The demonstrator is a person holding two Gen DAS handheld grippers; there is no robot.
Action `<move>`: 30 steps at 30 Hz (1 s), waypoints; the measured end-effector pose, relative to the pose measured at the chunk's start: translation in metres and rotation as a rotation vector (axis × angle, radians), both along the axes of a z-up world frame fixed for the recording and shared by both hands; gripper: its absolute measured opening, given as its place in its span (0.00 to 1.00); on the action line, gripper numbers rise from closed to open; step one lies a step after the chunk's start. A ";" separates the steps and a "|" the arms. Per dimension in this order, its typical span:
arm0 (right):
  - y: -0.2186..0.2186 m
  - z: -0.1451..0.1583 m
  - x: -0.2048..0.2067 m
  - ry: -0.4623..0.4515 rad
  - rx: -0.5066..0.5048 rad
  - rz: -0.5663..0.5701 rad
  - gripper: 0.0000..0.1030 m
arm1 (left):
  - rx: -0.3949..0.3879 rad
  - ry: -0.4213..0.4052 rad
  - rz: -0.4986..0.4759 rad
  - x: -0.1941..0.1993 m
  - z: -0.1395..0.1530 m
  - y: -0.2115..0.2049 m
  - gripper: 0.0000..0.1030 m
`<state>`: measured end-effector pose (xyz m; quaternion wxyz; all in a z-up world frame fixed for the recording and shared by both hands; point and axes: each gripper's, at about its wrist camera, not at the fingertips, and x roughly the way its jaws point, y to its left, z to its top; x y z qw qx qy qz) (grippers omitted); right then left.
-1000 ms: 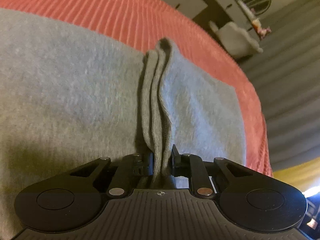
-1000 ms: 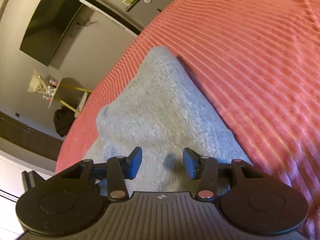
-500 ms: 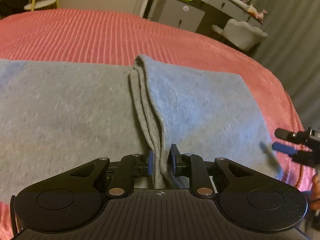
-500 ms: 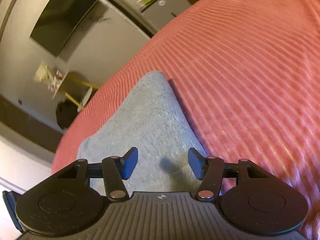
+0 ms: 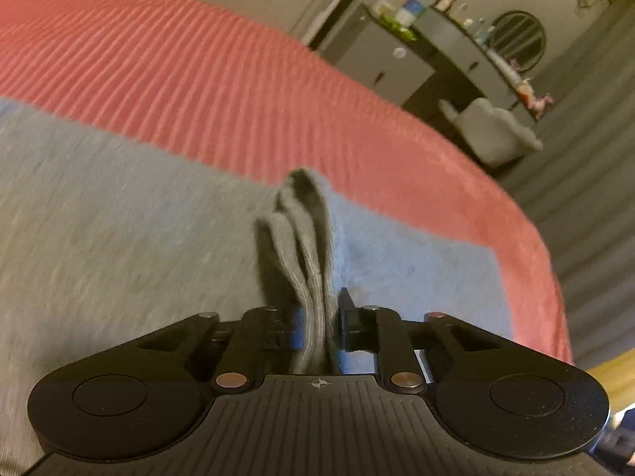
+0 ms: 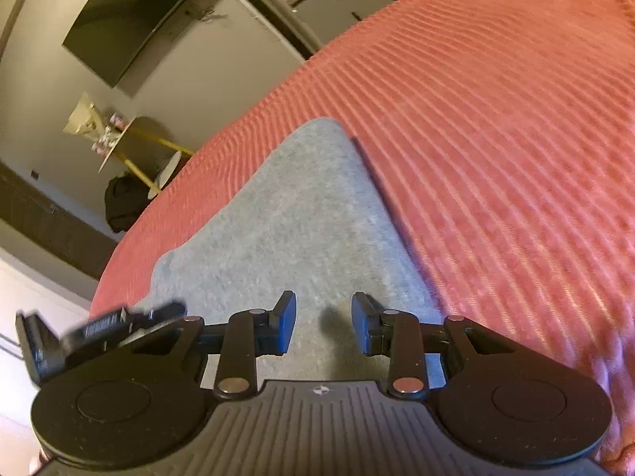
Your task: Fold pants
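Grey sweatpants (image 5: 119,218) lie on a red ribbed bedspread (image 5: 198,79). My left gripper (image 5: 320,317) is shut on the ribbed cuffs of the pants (image 5: 305,238), which stand up in stacked layers between the fingers. In the right wrist view the pants (image 6: 293,214) taper away to a rounded end on the bedspread (image 6: 496,139). My right gripper (image 6: 323,317) is open and empty, just above the grey fabric. The left gripper's body (image 6: 99,329) shows blurred at the lower left of that view.
A dark dresser with bottles (image 5: 416,51), a round mirror (image 5: 520,39) and a grey chair (image 5: 492,131) stand beyond the bed. A wall TV (image 6: 131,12), a small yellow-legged table (image 6: 131,146) and a dark bag (image 6: 127,202) are off the bed's other side.
The left gripper has tilted and shifted while keeping hold of the cuffs. The right gripper stays open over the pants, and the left gripper has come into its view at lower left.
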<state>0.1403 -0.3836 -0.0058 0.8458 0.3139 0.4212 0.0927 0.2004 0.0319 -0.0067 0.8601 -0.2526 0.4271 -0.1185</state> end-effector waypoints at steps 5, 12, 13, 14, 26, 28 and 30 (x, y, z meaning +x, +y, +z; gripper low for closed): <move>0.009 0.004 -0.003 -0.067 0.031 0.033 0.31 | 0.146 -0.281 -0.085 -0.021 0.046 -0.016 0.16; 0.008 0.000 -0.001 -0.030 0.034 0.001 0.33 | 0.256 -0.013 0.039 -0.014 0.019 0.015 0.32; 0.007 -0.001 -0.001 -0.027 0.039 -0.003 0.33 | 0.221 -0.012 0.028 -0.022 0.020 0.021 0.40; 0.007 0.000 -0.001 -0.028 0.047 -0.006 0.33 | 0.183 -0.009 0.015 -0.034 0.023 0.025 0.48; 0.003 0.011 -0.023 0.007 0.104 -0.019 0.49 | 0.028 -0.043 0.100 -0.112 0.018 0.047 0.38; 0.000 0.009 -0.033 0.033 0.167 -0.034 0.49 | 0.003 -0.076 0.102 -0.115 0.023 0.049 0.39; -0.002 0.007 -0.039 0.054 0.190 -0.045 0.49 | -0.018 -0.069 0.089 -0.110 0.022 0.049 0.43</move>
